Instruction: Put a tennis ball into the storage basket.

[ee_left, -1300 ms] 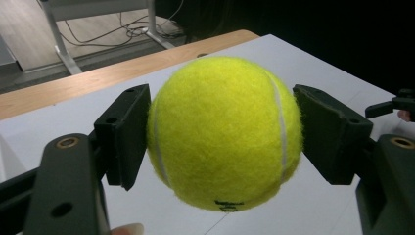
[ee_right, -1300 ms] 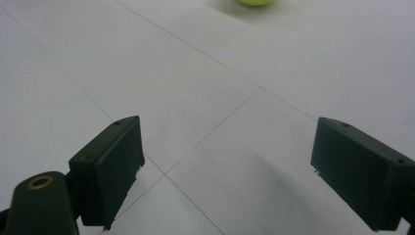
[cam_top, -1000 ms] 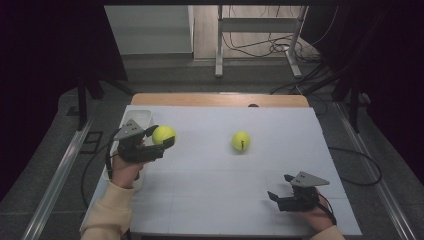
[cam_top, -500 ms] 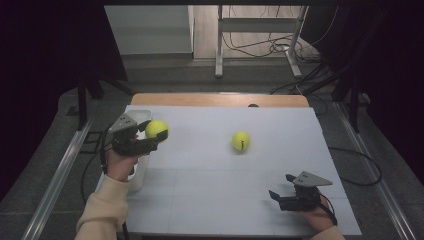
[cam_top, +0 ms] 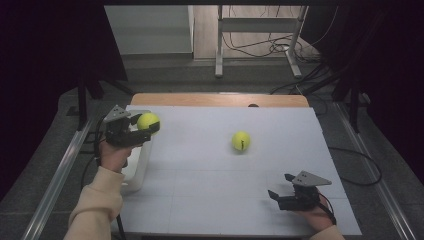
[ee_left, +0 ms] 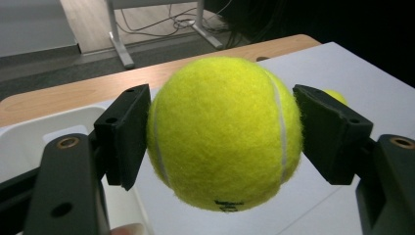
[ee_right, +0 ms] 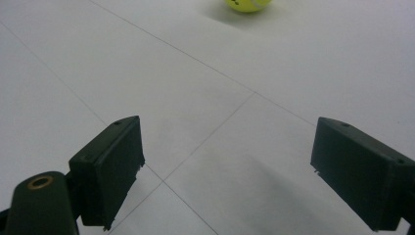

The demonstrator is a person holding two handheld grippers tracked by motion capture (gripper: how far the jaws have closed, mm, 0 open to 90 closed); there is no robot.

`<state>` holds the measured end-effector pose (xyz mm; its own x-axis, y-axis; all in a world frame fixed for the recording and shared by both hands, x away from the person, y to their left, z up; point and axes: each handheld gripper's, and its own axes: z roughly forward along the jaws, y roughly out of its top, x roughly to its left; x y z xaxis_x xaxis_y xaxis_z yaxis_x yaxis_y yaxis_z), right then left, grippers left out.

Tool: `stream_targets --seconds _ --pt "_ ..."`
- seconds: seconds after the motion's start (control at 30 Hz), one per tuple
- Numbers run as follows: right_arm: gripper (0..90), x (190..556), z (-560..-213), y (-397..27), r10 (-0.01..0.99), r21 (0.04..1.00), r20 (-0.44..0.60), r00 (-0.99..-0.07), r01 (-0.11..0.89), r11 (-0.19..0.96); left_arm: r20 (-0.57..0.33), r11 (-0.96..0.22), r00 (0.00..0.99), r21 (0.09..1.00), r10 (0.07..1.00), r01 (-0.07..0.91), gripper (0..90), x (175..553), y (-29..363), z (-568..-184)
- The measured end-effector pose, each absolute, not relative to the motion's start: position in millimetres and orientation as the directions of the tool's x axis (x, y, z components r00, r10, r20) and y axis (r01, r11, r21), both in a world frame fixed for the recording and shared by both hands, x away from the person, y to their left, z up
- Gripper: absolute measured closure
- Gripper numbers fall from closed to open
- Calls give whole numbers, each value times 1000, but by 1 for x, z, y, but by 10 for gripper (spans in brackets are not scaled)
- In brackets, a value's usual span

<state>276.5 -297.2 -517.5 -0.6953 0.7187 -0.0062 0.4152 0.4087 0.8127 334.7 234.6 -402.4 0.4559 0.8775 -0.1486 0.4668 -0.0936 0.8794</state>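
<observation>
- The left tool (cam_top: pixel 142 131) is raised at the left edge of the surface (cam_top: pixel 200 200), its jaws clamped on a tennis ball (ee_left: pixel 225 132); the sleeved forearm reaches up from the bottom.
- The right tool (cam_top: pixel 281 189) rests low near the front right, jaws spread wide with nothing between them.

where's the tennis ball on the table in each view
High view: the loose tennis ball lies mid-table, right of centre.
Left gripper view: a yellow sliver behind the right jaw.
Right gripper view: at the top edge, ahead of the open jaws.
Shared landmark: the white table top with thin grid lines.
</observation>
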Motion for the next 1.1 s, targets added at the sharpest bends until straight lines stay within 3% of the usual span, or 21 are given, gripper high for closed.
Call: stream_targets --seconds 0.43,1.1 --pt "128 276 -518 -297 715 812 -9 -699 412 413 -102 -130 418 861 903 492 265 356 235 -399" --pt "129 277 -519 -297 715 810 -16 -699 411 420 -116 -89 323 828 939 554 265 380 258 -407"
